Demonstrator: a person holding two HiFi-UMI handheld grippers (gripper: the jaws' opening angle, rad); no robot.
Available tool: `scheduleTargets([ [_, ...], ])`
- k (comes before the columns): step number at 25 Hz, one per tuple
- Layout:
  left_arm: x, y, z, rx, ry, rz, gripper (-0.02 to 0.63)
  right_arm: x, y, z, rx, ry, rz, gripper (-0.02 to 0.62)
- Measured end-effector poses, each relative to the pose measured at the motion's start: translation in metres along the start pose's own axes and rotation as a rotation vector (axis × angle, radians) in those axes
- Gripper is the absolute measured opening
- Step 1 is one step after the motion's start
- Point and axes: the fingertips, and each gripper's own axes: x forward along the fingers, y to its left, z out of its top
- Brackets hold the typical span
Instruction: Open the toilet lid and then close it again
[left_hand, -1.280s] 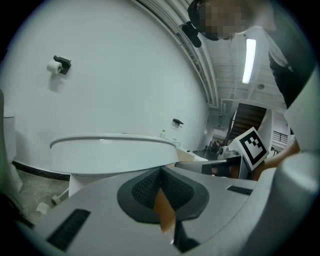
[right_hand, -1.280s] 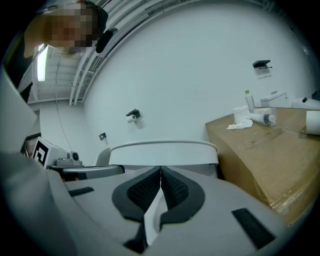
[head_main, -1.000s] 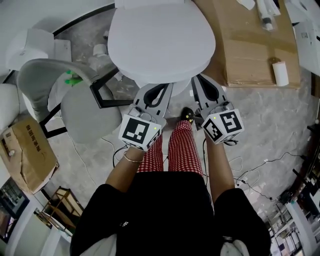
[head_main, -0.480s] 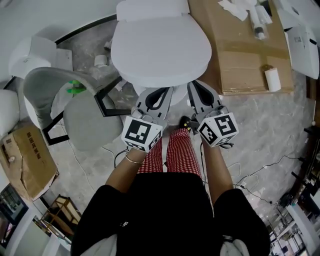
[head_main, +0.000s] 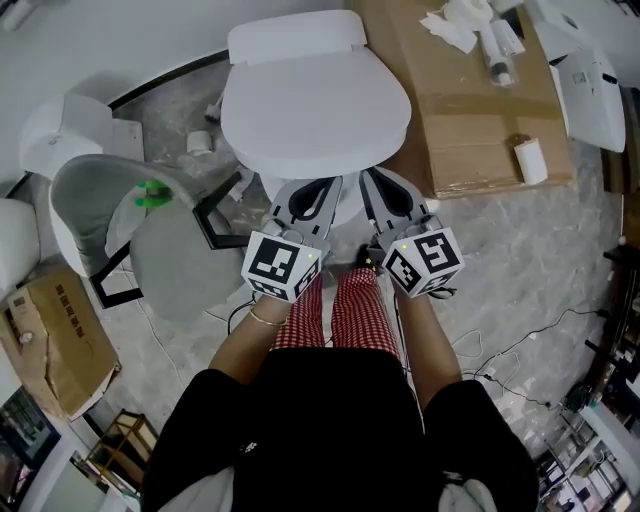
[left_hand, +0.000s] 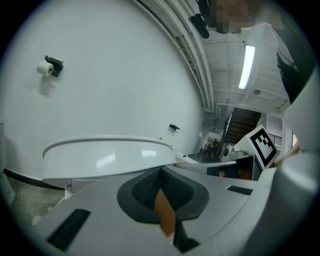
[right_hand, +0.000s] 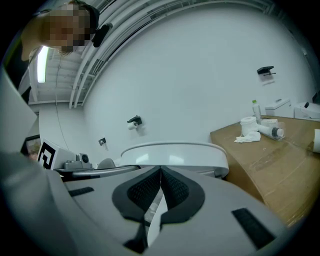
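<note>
From the head view, the toilet lid (head_main: 315, 105) lies down flat over the bowl at 12 o'clock, with the white cistern (head_main: 295, 35) behind it against the wall. We hold both tongs low in front of the bowl, pointing toward 12 o'clock. The left tongs (head_main: 320, 185) sit at about 11 o'clock from the person's red-checked trousers (head_main: 350, 310), and the right tongs (head_main: 376, 180) at about 1 o'clock. Their tips lie close under the lid's front rim, and we cannot tell whether they touch it.

In the left gripper view, the left tongs (left_hand: 160, 172) have their dark pads pressed together at the tip with nothing between them. The lid's pale edge (left_hand: 107, 157) runs across at 12 o'clock beyond them. In the right gripper view, the right tongs (right_hand: 160, 170) are likewise closed on nothing, with the lid (right_hand: 172, 152) ahead at 12 o'clock.

A flat cardboard sheet (head_main: 480, 110) lies on the floor at 2 o'clock from the toilet, carrying a white paper roll (head_main: 530, 160). A grey chair (head_main: 170, 240) stands at 8 o'clock from the toilet, and a cardboard box (head_main: 55, 320) lies further out that way. A toilet-roll holder (left_hand: 48, 67) hangs on the wall at 10 o'clock in the left gripper view.
</note>
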Motion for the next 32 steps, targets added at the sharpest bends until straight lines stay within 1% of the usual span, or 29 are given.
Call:
scheduleTargets([
  [4, 0.002, 0.000, 0.003, 0.000, 0.003, -0.014, 0.003, 0.002, 0.003, 0.003, -0.027, 0.012, -0.012, 0.020],
  [7, 0.002, 0.001, 0.007, 0.024, 0.002, -0.027, 0.003, 0.005, 0.003, 0.008, -0.014, 0.008, -0.038, 0.020],
  [13, -0.001, 0.000, 0.014, 0.044, -0.005, -0.076, 0.004, 0.008, 0.003, 0.015, -0.024, 0.004, -0.074, 0.020],
  [15, -0.002, 0.000, 0.017, 0.067, -0.004, -0.085, 0.003, 0.010, 0.004, 0.018, -0.034, -0.003, -0.084, 0.020],
  [17, -0.001, 0.001, 0.020, 0.072, -0.008, -0.088, 0.003, 0.010, 0.004, 0.022, -0.043, -0.014, -0.089, 0.020],
  [19, 0.000, 0.002, 0.024, 0.067, -0.015, -0.081, 0.003, 0.011, 0.002, 0.026, -0.037, -0.025, -0.093, 0.020],
  [21, 0.002, 0.003, 0.030, 0.094, -0.021, -0.071, 0.004, 0.014, 0.001, 0.031, -0.027, -0.033, -0.088, 0.020],
  [23, 0.003, 0.004, 0.033, 0.114, -0.022, -0.061, 0.004, 0.016, 0.000, 0.035, -0.023, -0.030, -0.069, 0.020],
  [25, 0.004, 0.006, 0.034, 0.117, -0.017, -0.045, 0.003, 0.016, 0.000, 0.036, -0.018, -0.024, -0.044, 0.020],
  [28, 0.007, 0.009, 0.035, 0.112, -0.005, -0.019, 0.003, 0.017, 0.000, 0.038, -0.007, -0.017, -0.018, 0.020],
  [32, 0.010, 0.013, 0.042, 0.076, -0.011, 0.013, 0.003, 0.021, 0.001, 0.043, -0.007, -0.008, 0.013, 0.020],
])
